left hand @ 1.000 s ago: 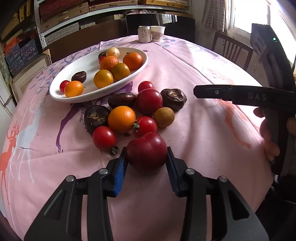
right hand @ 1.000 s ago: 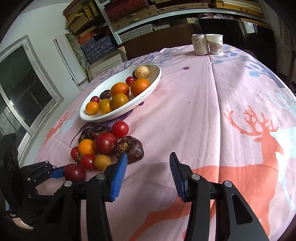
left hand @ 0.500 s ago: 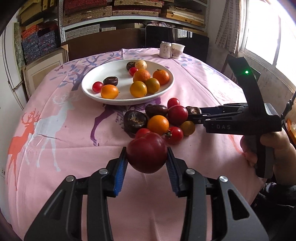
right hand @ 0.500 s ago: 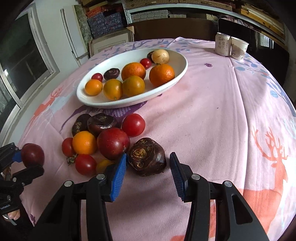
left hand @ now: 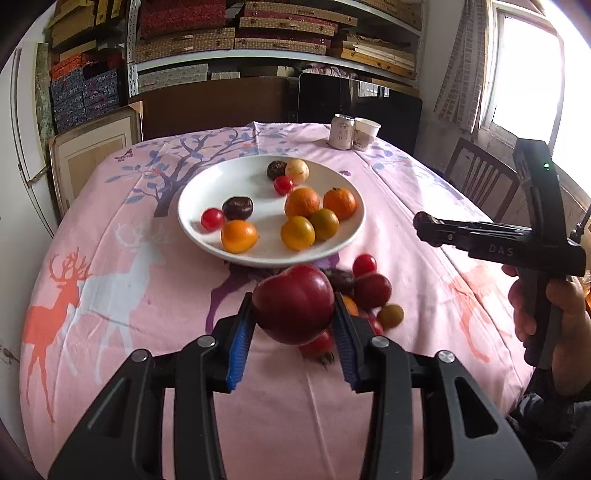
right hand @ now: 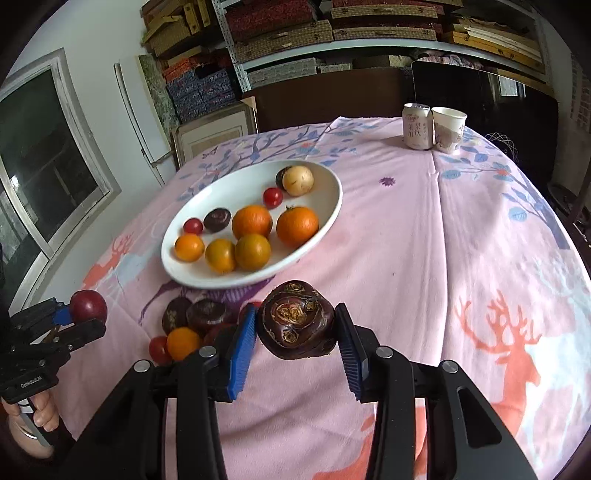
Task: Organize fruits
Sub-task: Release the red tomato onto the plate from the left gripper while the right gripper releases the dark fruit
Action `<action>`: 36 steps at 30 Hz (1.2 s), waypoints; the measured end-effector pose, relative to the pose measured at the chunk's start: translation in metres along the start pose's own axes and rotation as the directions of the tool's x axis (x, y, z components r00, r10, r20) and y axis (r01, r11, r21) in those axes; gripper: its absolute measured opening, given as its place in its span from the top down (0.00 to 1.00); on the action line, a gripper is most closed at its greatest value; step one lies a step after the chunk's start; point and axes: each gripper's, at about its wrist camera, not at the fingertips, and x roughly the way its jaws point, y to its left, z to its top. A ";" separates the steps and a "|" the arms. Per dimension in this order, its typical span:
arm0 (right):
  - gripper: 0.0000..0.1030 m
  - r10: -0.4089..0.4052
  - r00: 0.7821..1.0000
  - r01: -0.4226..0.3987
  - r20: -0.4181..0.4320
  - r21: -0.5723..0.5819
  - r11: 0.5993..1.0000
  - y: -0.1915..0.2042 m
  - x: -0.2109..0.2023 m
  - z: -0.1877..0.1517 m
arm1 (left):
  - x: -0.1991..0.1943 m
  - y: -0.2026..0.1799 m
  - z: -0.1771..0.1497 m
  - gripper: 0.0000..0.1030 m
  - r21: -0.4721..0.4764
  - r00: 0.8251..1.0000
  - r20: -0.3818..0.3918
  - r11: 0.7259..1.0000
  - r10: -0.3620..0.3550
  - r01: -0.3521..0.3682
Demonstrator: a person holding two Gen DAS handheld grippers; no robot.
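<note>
We are holding 2 loads clear of the cloth: the left gripper (left hand: 293,325) is clamping a dark red fruit (left hand: 293,302), the right gripper (right hand: 295,338) a knobbly brown tuber (right hand: 297,319). The white plate (left hand: 192,206) ahead is filling; released carelessly, either could roll off the pink tablecloth (right hand: 461,240). Shelving is lining the back wall.

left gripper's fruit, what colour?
Dark red fruit in the left gripper; clearest in left wrist view.

A drinks can (right hand: 417,126) and a paper cup (right hand: 448,129) stand touching at the far edge of the pink tablecloth (right hand: 461,236). Behind are shelves (left hand: 280,33) stacked with boxes, and a wooden chair (left hand: 480,177) beside the window (left hand: 528,74).
</note>
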 end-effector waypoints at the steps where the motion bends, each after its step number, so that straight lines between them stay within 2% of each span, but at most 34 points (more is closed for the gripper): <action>1: 0.59 0.001 1.000 -0.001 0.007 -0.005 1.000 0.002 0.002 0.009 | 0.007 0.003 0.011 0.61 -0.006 1.000 0.000 1.000 0.007 -0.007; 6: 0.59 0.008 1.000 -0.008 0.012 0.001 1.000 0.007 0.028 0.059 | 0.048 0.016 0.056 0.61 -0.039 0.999 0.016 0.998 0.044 -0.043; 9: 0.59 -0.004 1.000 0.004 0.000 0.010 1.000 0.009 0.053 0.081 | 0.076 0.025 0.079 0.61 -0.066 0.999 -0.003 0.997 0.034 -0.034; 15: 0.57 0.017 0.999 -0.016 -0.034 0.030 0.999 0.011 0.090 0.107 | 0.116 0.031 0.097 0.61 -0.067 0.998 -0.055 0.997 0.039 -0.042; 16: 0.54 0.017 0.999 -0.016 -0.034 0.036 0.999 0.011 0.092 0.109 | 0.121 0.033 0.098 0.57 -0.071 0.997 -0.063 0.996 0.049 -0.053; 17: 0.44 0.010 1.000 -0.009 -0.028 0.046 0.999 0.009 0.092 0.109 | 0.123 0.035 0.098 0.41 -0.078 0.996 -0.065 0.995 0.063 -0.068; 18: 0.40 0.007 1.000 -0.007 -0.013 0.058 0.998 0.007 0.089 0.108 | 0.121 0.038 0.097 0.35 -0.092 0.995 -0.055 0.992 0.078 -0.083; 19: 0.40 0.012 1.000 -0.012 -0.011 0.061 0.998 0.007 0.087 0.106 | 0.117 0.041 0.096 0.28 -0.108 0.996 -0.038 0.990 0.084 -0.088; 20: 0.40 0.017 1.000 -0.017 -0.010 0.059 0.998 0.007 0.085 0.104 | 0.111 0.043 0.094 0.25 -0.119 0.997 -0.022 0.990 0.078 -0.080; 23: 0.40 0.008 1.000 -0.008 0.010 0.047 0.999 0.007 0.068 0.088 | 0.096 0.045 0.084 0.25 -0.110 0.996 -0.009 0.989 0.094 -0.094; 26: 0.40 0.010 1.000 -0.011 0.024 0.038 0.999 0.009 0.049 0.064 | 0.079 0.041 0.065 0.25 -0.094 0.997 -0.009 0.993 0.077 -0.078; 28: 0.40 0.014 1.000 -0.014 0.022 0.031 0.999 0.010 0.037 0.041 | 0.065 0.034 0.047 0.25 -0.066 0.997 -0.006 0.995 0.076 -0.076; 32: 0.40 -0.046 0.999 0.046 0.028 -0.004 0.999 0.016 0.016 -0.006 | 0.043 0.016 0.011 0.25 0.000 0.997 -0.016 0.997 0.073 -0.073; 36: 0.40 -0.042 0.999 0.041 0.034 0.010 0.999 0.012 0.000 -0.049 | 0.028 -0.004 -0.023 0.25 0.056 0.997 -0.044 0.997 0.057 -0.054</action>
